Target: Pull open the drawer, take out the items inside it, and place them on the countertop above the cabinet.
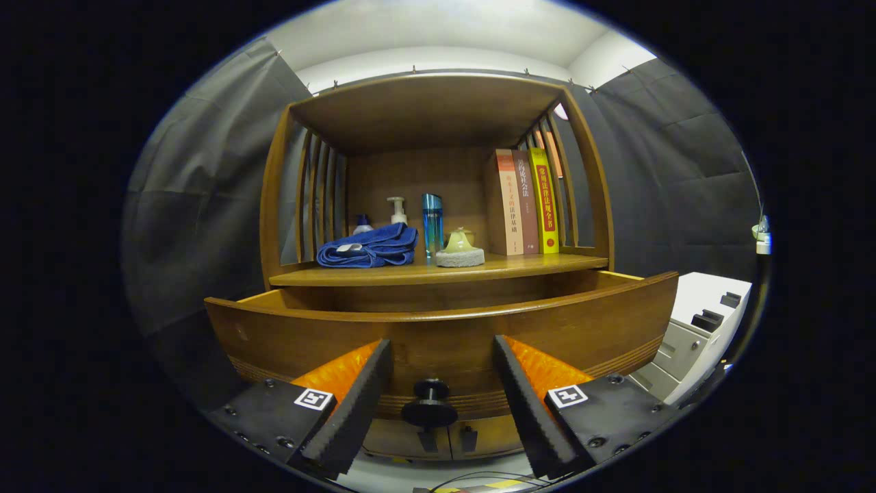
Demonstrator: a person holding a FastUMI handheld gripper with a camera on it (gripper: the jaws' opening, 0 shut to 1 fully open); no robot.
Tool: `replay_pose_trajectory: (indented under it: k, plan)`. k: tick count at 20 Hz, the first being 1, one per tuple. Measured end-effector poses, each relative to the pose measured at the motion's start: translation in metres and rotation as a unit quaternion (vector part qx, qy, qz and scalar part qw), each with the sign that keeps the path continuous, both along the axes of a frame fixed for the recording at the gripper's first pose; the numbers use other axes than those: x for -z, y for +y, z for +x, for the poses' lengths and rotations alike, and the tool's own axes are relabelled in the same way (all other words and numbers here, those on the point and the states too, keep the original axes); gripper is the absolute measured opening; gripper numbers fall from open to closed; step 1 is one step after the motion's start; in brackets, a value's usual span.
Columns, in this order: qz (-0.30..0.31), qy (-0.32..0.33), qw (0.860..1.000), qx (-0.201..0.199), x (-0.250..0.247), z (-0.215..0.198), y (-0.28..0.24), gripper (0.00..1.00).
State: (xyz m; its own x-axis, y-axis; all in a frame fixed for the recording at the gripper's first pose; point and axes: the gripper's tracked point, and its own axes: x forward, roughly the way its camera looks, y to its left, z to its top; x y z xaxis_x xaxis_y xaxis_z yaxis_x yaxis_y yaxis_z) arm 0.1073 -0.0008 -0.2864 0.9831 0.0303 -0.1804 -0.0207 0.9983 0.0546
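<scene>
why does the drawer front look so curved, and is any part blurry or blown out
In the gripper view, fisheye distortion bows the drawer front and the shelf's side posts; the black knob between the open hand-held gripper fingers stays sharp, as do the book spines; the pale ceiling is the brightest area, the inside of the drawer lies in shadow, hidden behind its front.

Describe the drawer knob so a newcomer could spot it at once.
Start at the wooden cabinet, whose countertop carries a blue towel, bottles and three books. Below it the drawer stands pulled out, its curved front facing the camera. The knob sits low on that front, between the open gripper fingers and touching neither: a small black round-headed peg, the only dark fitting on the wood.
</scene>
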Motion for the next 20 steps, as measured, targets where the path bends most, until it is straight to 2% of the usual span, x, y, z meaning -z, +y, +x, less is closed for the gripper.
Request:
replay_pose_trajectory:
  k: [11,20]
  plan:
    - [0.001,0.040,0.999,-0.001,0.029,0.059,0.004,0.98]
    - [0.002,0.054,0.999,-0.002,0.038,0.082,0.005,0.98]
